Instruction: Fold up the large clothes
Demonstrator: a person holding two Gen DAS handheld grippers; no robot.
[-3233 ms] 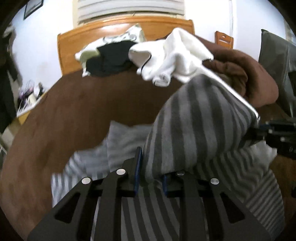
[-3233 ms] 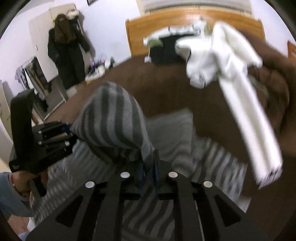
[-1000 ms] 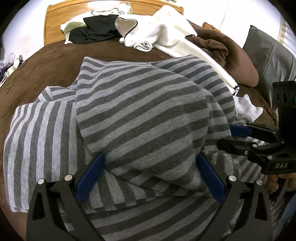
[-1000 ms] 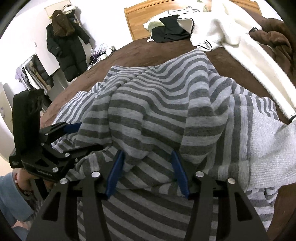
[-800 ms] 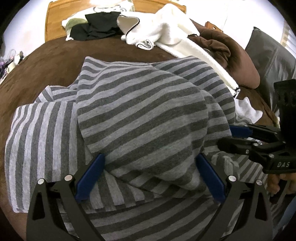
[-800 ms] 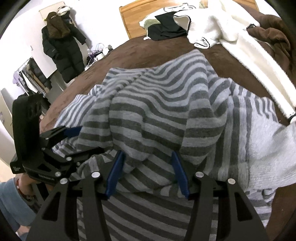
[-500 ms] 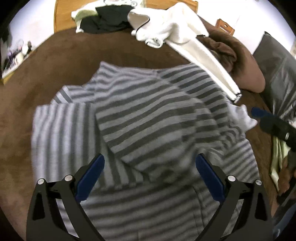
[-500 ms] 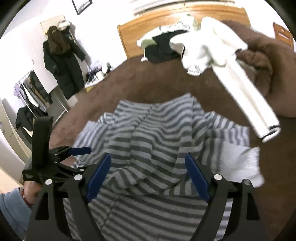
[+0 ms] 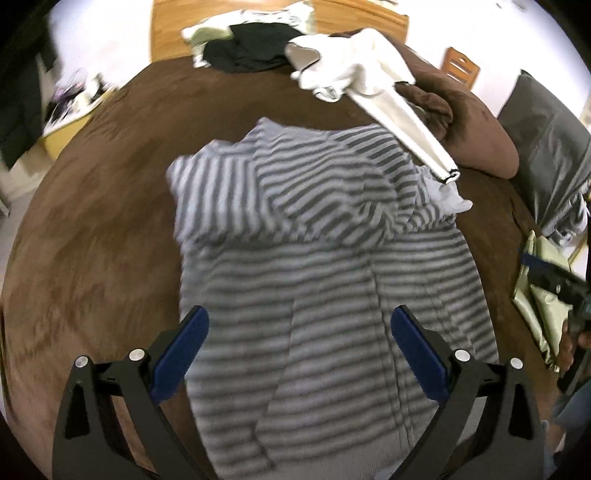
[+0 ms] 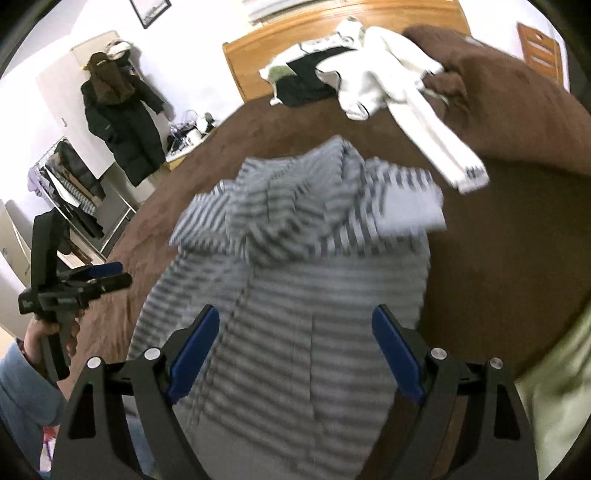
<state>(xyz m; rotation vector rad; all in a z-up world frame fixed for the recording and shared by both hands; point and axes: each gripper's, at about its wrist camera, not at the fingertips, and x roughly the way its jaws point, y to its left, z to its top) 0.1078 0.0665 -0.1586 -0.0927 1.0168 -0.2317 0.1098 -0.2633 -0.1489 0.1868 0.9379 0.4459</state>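
Note:
A grey striped hooded garment (image 9: 325,258) lies flat on the brown bed (image 9: 103,206), its hood folded down over its upper part. It also shows in the right wrist view (image 10: 303,266). My left gripper (image 9: 299,350) is open and empty, raised above the garment's lower half. My right gripper (image 10: 295,347) is open and empty, also above the lower half. The left gripper shows at the left of the right wrist view (image 10: 107,275), off the garment's edge. The right gripper shows at the right edge of the left wrist view (image 9: 546,273).
A white fleece garment (image 9: 373,77) and a black and pale clothes pile (image 9: 251,48) lie near the wooden headboard (image 10: 332,33). A rumpled brown blanket (image 9: 476,125) and grey pillow (image 9: 546,147) lie right. A pale green item (image 9: 543,306) lies at the right edge. A dark coat (image 10: 118,114) hangs left.
Both grippers let go of the hood, opened wide and pulled back and up. The hood now rests folded on the garment. The two grippers have moved apart to either side.

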